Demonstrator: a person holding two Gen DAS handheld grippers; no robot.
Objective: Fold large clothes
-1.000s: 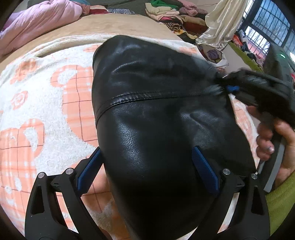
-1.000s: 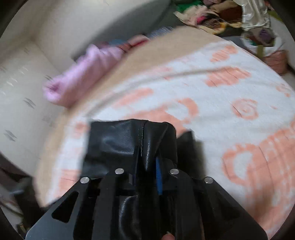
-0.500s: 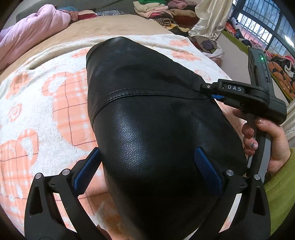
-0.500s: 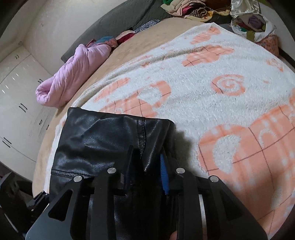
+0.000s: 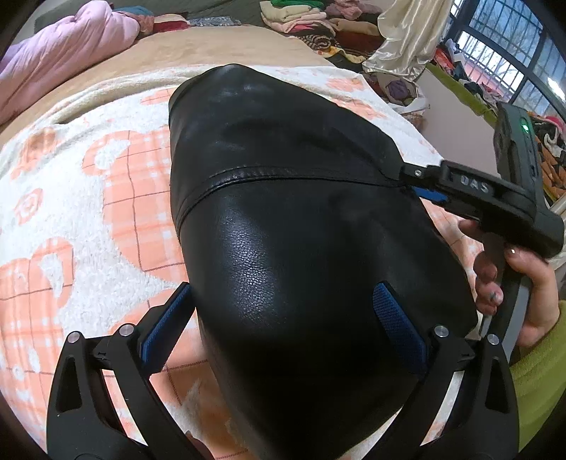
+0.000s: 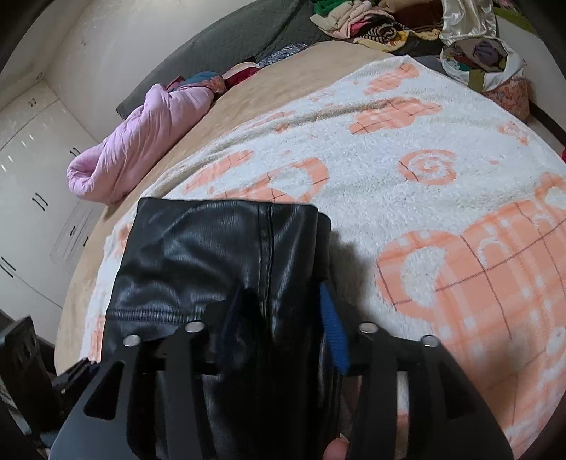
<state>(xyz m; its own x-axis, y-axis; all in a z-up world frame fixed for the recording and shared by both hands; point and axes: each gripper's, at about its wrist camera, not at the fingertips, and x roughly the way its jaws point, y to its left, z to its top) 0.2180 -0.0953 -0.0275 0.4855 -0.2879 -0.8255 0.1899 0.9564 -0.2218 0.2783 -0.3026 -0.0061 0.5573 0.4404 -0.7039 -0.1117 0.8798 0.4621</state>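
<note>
Left wrist view. We look down on a folded black leather garment lying on a white and orange blanket that covers the bed. The left tongs stand wide open; the near end of the garment lies between the two blue pads, and neither pad presses on it. A stitched seam crosses the garment from left to right. At the right edge of the garment, the right tongs meet the fold at the seam, held by a hand in a green sleeve. Far left lies a pink quilt; far right, a pile of clothes and a window.

Right wrist view. We see the right tongs with the garment between them. Their jaws are opening: the right blue pad stands clear of the leather, and the left pad is blurred against it. The garment lies at the near left of the blanket, its far edge straight and square. The quilt lies far left on the bed, and the clothes lie beyond it at the far right.
</note>
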